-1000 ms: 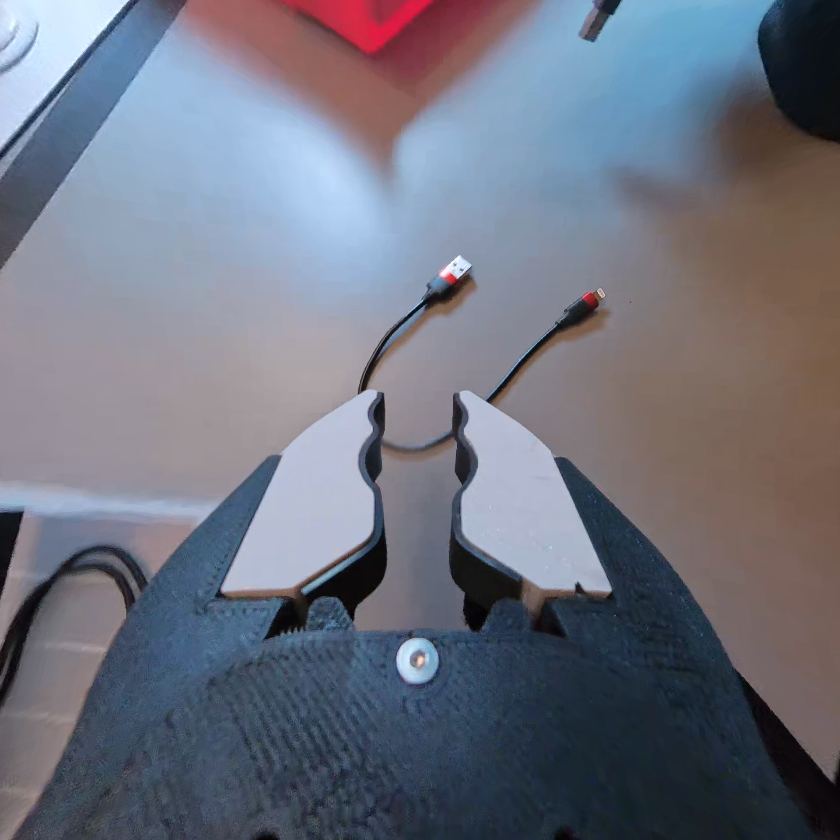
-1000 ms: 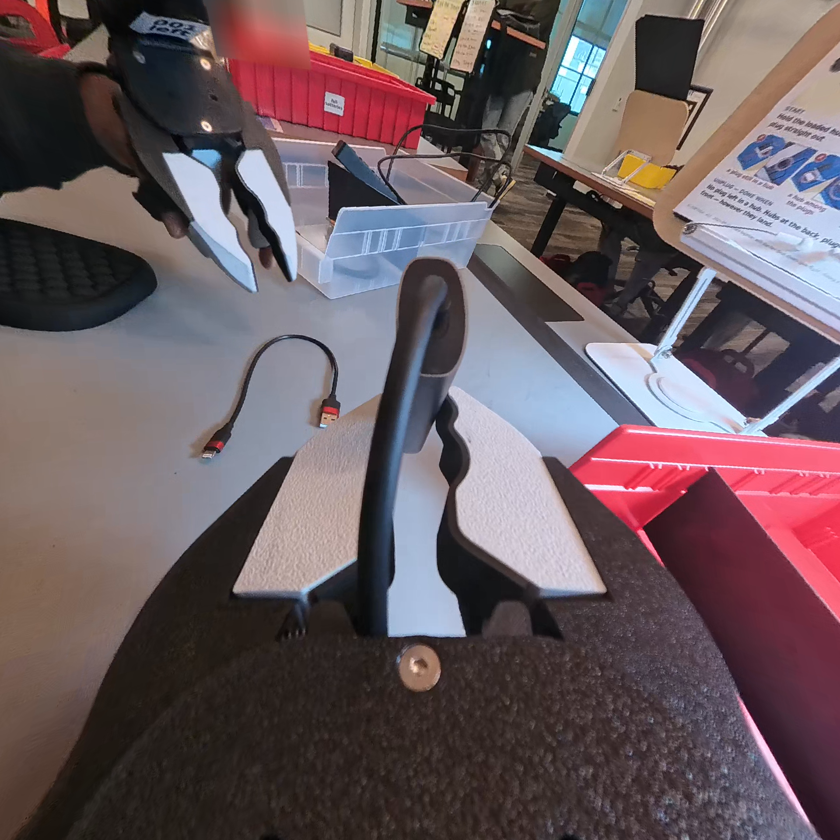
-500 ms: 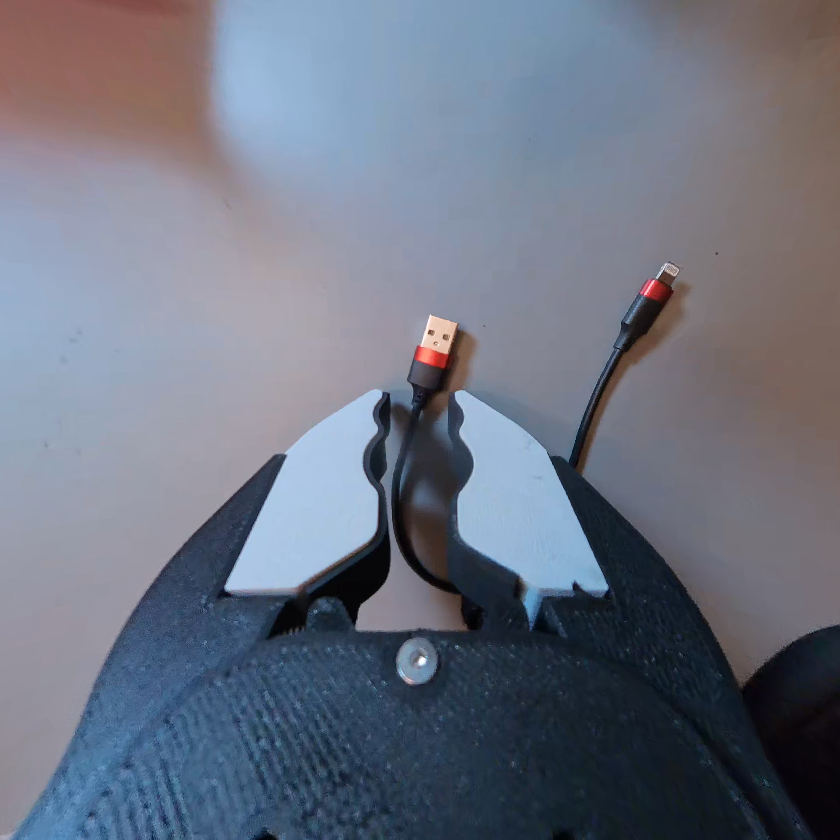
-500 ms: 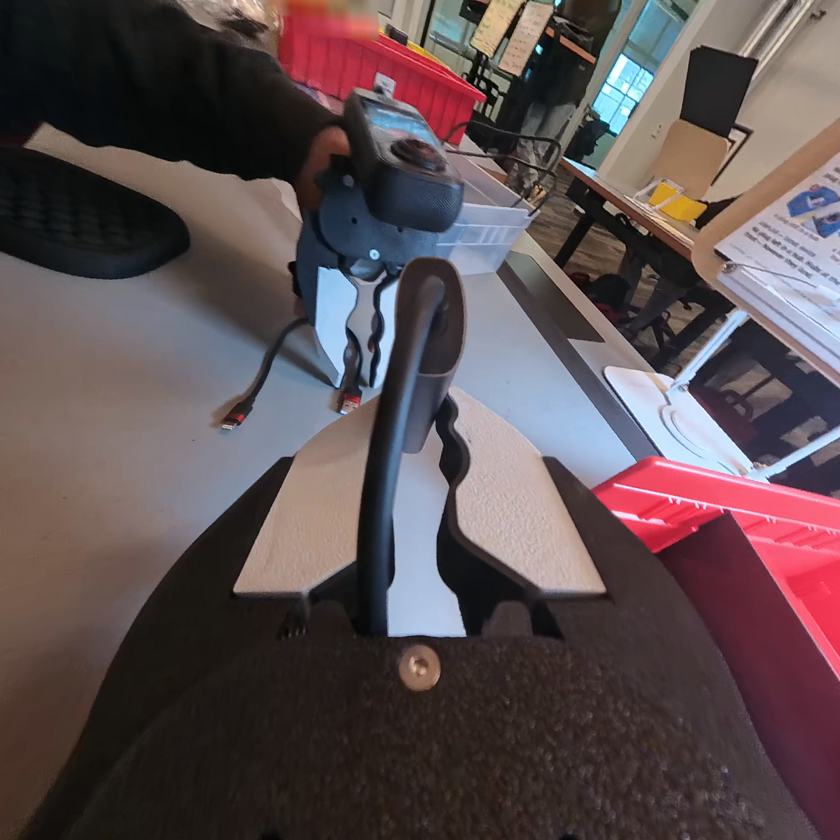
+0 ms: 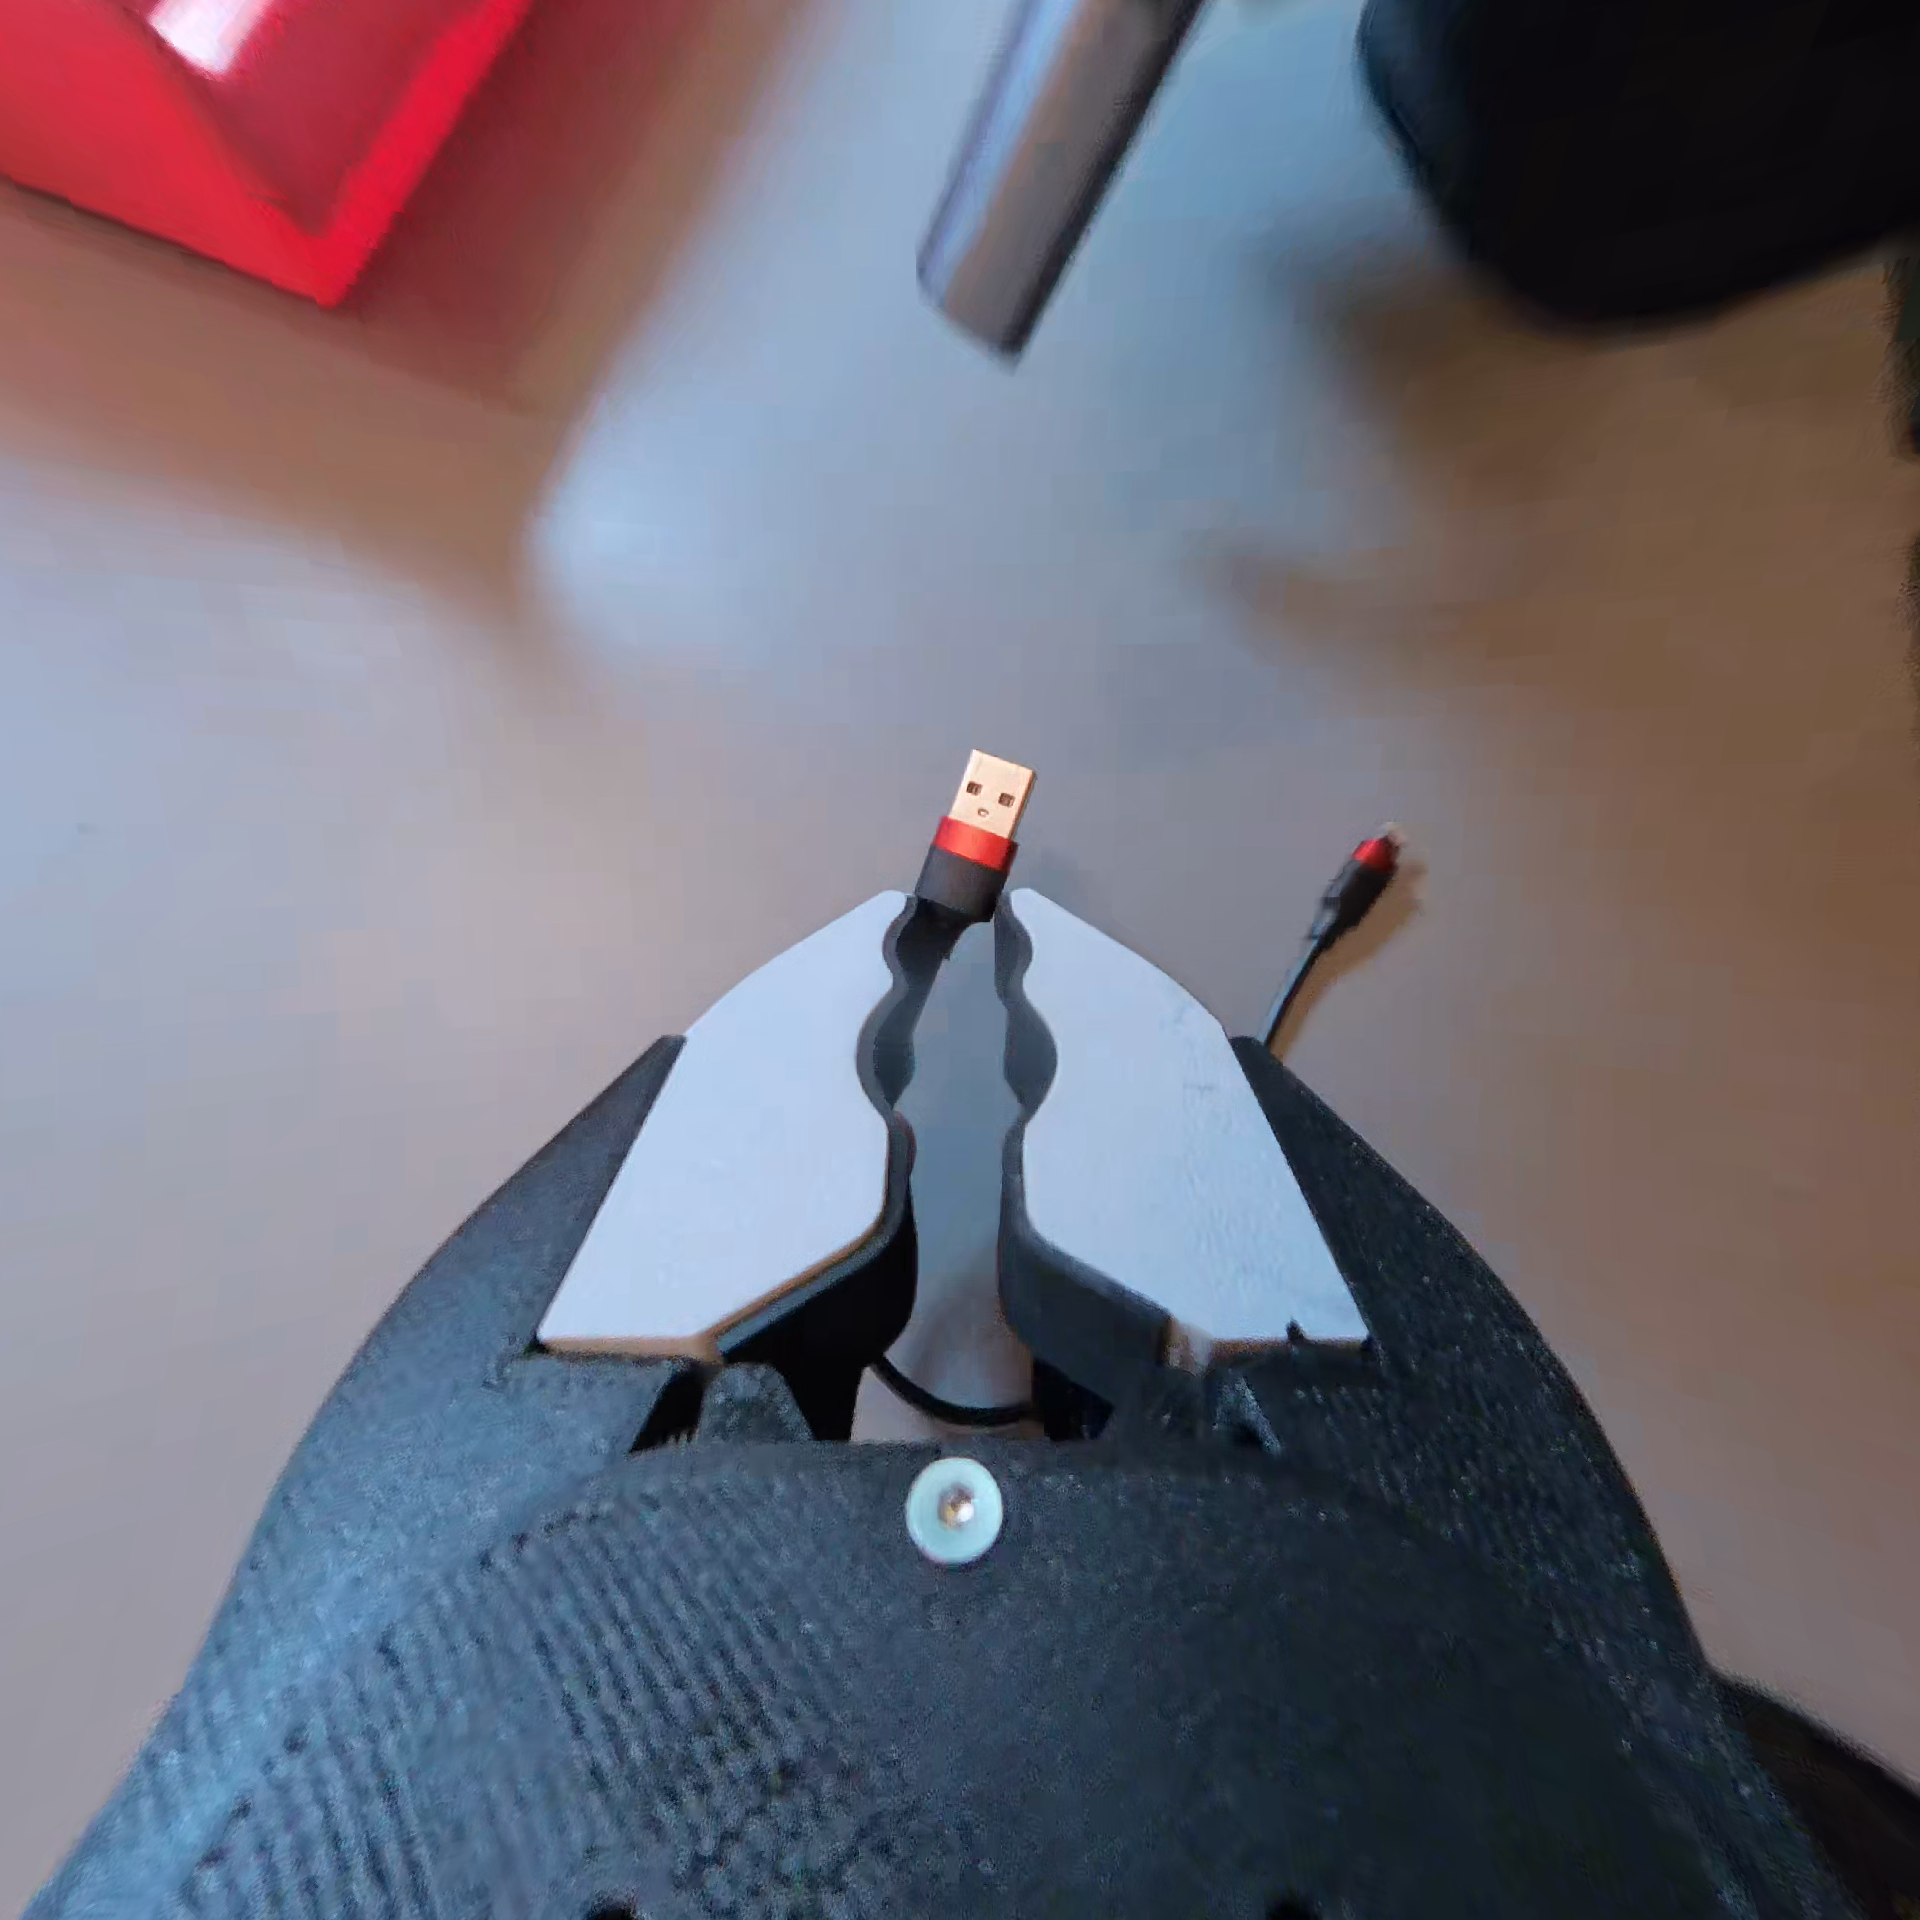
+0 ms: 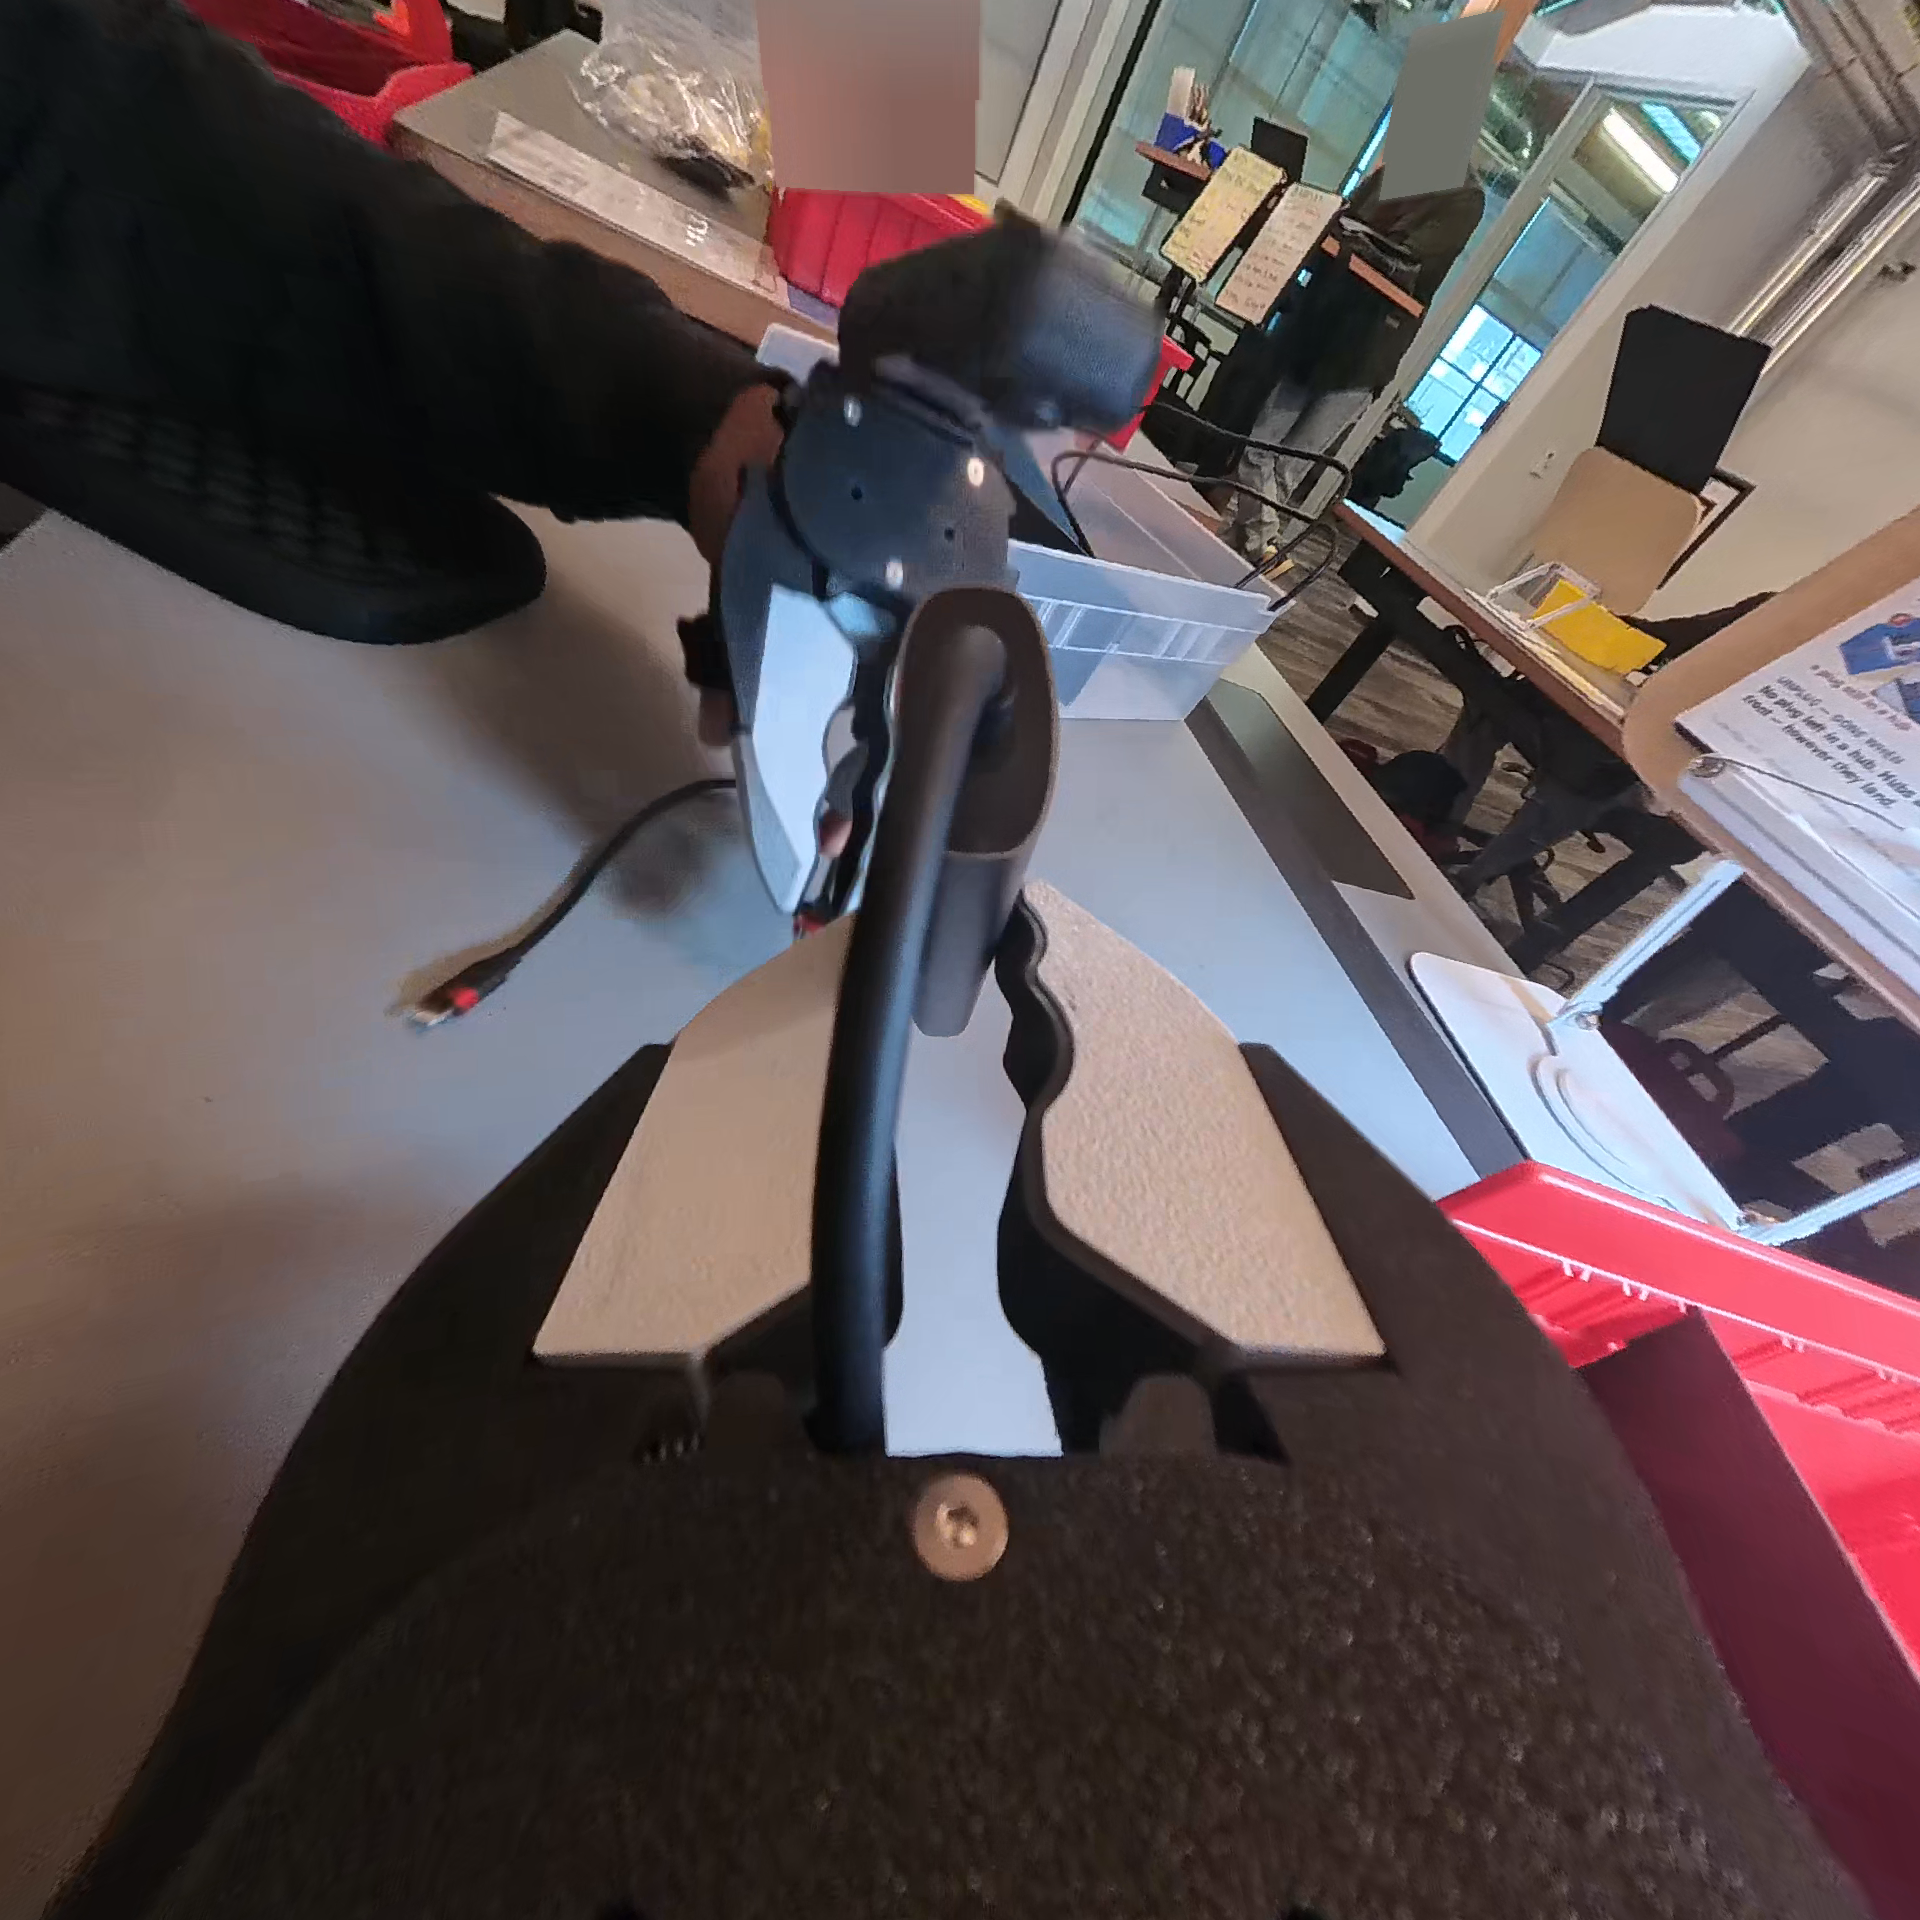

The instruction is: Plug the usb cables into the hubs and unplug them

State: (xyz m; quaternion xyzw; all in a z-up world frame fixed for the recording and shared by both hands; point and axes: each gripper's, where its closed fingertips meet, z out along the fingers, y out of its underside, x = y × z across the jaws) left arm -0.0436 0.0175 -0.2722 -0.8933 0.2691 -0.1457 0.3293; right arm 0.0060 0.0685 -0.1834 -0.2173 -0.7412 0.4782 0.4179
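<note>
Left tool (image 5: 954,906): closed on USB plug (image 5: 982,831), contacts forward for insertion, lifted off surface (image 5: 312,831). Right tool (image 6: 935,935): clamping hub (image 6: 987,769) upright, cable trailing back, presented for mating.

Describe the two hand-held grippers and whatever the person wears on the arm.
Both share one design. The left hand-held gripper and the right hand-held gripper each have a black, rough-textured body, a silver screw at its centre, and two pale grey fingers with wavy black inner edges. The arm behind the left one wears a black sleeve.
</note>
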